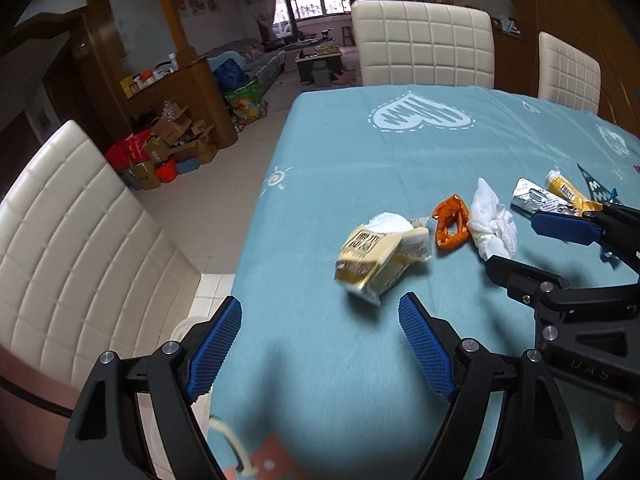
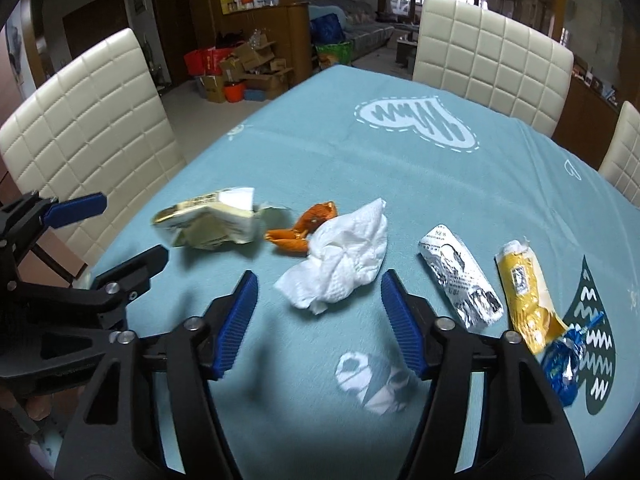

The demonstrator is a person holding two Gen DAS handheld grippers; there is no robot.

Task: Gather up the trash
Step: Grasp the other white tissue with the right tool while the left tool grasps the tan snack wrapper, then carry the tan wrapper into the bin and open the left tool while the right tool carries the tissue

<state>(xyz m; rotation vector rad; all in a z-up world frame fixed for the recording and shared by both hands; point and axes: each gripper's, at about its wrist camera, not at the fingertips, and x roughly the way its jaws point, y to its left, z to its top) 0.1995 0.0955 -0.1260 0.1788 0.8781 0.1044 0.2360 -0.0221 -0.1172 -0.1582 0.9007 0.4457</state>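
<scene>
- Left claw (image 1: 320, 344) is released, empty, low over the worktop (image 1: 340, 160); the cream wrapper (image 1: 376, 260) lies at its 1 o'clock.
- Right claw (image 2: 318, 320) is released, empty; the crumpled tissue (image 2: 344, 260) lies just ahead at 12 o'clock, orange peel (image 2: 302, 230) touching its far-left edge.

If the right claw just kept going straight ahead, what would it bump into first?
Most likely the crumpled white tissue. It lies on the blue tablecloth straight ahead of the open right claw, between its fingertips' line. The orange peel sits just behind it. Depth is hard to judge.
</scene>
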